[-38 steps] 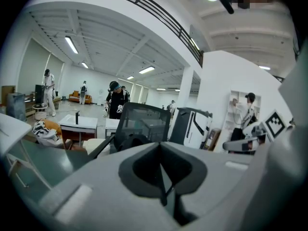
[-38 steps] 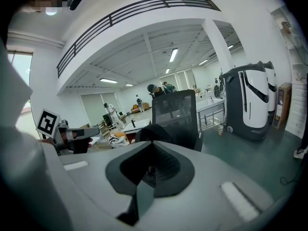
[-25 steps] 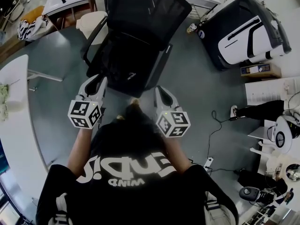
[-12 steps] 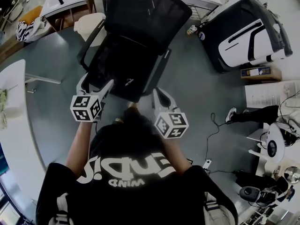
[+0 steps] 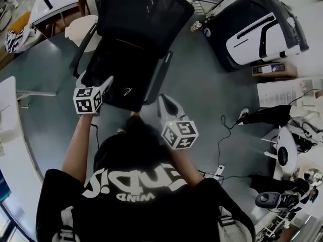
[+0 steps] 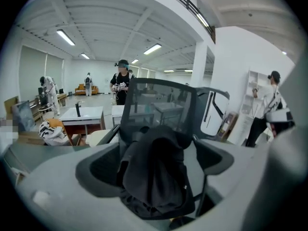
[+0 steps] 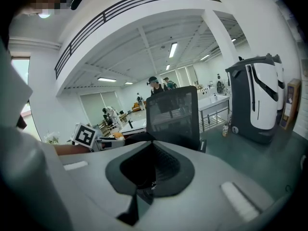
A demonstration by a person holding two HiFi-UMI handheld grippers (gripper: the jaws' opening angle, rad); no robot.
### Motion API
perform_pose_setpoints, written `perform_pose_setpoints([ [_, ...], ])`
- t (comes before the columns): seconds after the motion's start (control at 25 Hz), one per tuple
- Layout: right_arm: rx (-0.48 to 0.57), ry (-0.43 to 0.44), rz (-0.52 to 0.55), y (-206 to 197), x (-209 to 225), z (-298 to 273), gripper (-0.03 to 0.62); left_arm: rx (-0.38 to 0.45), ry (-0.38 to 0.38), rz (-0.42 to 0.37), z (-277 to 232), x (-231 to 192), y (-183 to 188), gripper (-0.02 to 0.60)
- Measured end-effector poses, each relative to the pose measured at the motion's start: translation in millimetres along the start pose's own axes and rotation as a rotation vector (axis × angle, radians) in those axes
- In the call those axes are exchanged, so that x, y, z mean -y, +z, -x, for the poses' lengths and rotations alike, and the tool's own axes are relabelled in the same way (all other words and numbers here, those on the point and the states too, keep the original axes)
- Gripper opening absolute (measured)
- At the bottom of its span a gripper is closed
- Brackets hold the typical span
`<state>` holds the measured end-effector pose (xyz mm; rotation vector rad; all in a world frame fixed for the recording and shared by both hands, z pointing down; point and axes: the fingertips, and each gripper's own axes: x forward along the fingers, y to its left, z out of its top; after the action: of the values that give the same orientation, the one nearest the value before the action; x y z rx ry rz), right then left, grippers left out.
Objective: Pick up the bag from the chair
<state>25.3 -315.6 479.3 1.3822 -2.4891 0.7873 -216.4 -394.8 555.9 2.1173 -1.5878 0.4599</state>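
Observation:
A black office chair (image 5: 144, 14) with a mesh back stands in front of me. A limp black bag (image 5: 118, 72) lies on its seat. My left gripper (image 5: 96, 79) is at the seat's left front edge. Its jaws have just been opening and now stand wide apart. In the left gripper view the bag (image 6: 154, 177) shows just ahead between them, and the pads do not press on it. My right gripper (image 5: 163, 101) hangs off the seat's front right corner with its jaws together and nothing in them. In the right gripper view the chair (image 7: 173, 117) is ahead.
A big black-and-white machine (image 5: 257, 29) stands to the chair's right. A beige stool (image 5: 81, 29) and a desk (image 5: 55, 1) are behind the chair on the left. A white table (image 5: 10, 110) runs along the left. Cables (image 5: 224, 135) lie on the grey floor. People stand far off.
The left gripper has moved forward and down to the seat's left edge, and its jaws have spread from nearly closed to wide. The right gripper has crept forward toward the seat's corner.

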Motion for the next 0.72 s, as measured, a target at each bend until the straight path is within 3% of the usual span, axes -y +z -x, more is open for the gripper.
perform_pose_setpoints([
  [0.36,-0.018,-0.043,-0.023,8.0,32.8,-10.9,0.000,-0.147,0.054,-0.039,-75.8,-30.2,-26.3,0.506],
  [0.72,-0.047,-0.068,-0.044,11.1,55.2,-26.2,0.000,-0.231,0.060,0.010,-115.9,-42.7,-52.8,0.501],
])
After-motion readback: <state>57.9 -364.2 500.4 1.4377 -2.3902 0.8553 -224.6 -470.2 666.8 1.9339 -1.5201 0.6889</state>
